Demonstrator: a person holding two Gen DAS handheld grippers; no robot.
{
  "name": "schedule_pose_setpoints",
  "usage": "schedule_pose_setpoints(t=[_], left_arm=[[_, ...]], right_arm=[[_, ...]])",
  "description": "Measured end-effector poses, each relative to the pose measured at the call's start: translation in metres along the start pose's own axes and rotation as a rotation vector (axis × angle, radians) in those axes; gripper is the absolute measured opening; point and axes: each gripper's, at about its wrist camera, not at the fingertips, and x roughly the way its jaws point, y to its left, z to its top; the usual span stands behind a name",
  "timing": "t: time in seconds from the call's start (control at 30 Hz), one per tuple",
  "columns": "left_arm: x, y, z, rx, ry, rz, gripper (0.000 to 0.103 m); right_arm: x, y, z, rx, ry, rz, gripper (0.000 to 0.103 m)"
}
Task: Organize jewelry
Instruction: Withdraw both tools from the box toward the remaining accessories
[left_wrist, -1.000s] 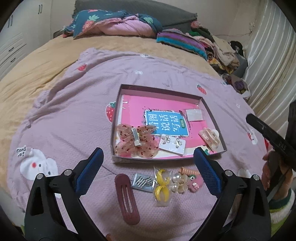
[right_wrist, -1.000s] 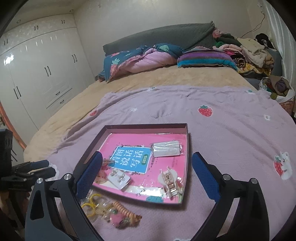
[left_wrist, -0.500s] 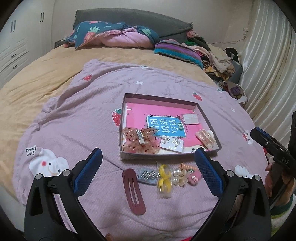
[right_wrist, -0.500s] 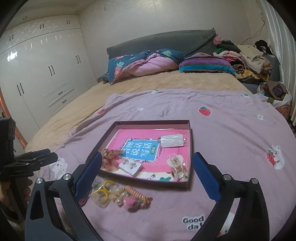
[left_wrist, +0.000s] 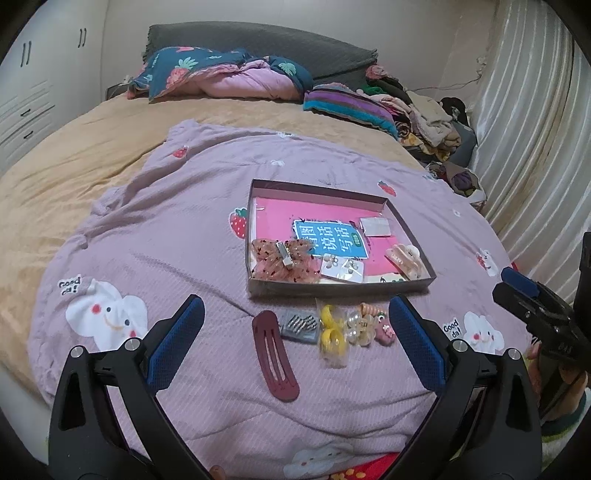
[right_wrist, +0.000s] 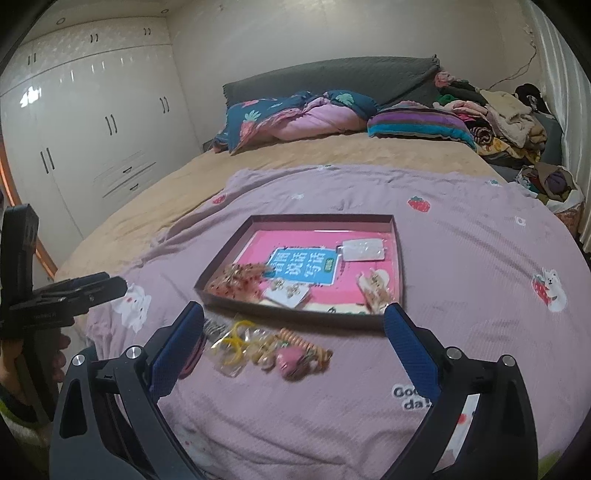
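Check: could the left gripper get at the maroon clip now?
Probably yes. The left gripper is open and empty, and the maroon clip lies flat on the blanket between its fingers' line, nothing covering it.

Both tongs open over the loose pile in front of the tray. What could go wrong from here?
1. The clear bag of yellow hoops, pearl pieces and pink charm lie touching, so one pinch may lift several.
2. The flat maroon snap clip lies flush on the soft purple blanket; the left tongs may pinch fabric instead.
3. The shallow cardboard tray sits right behind the pile; a forward reach could nudge it.
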Motion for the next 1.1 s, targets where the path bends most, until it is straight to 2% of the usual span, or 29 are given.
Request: schedule_pose_setpoints(t=[0.57,1.1], left_arm=[[-0.017,0.015,-0.027,0.001,0.01,-0.029,0.093],[-0.007,0.005,-0.049,0.034,0.064,-0.055,0.093]], right_arm=[[0.001,0.026,-0.033,-0.026,0.077,0.004,0.097],[0.007,0.035,-0.054,-0.029,0.118,0.014,0.097]])
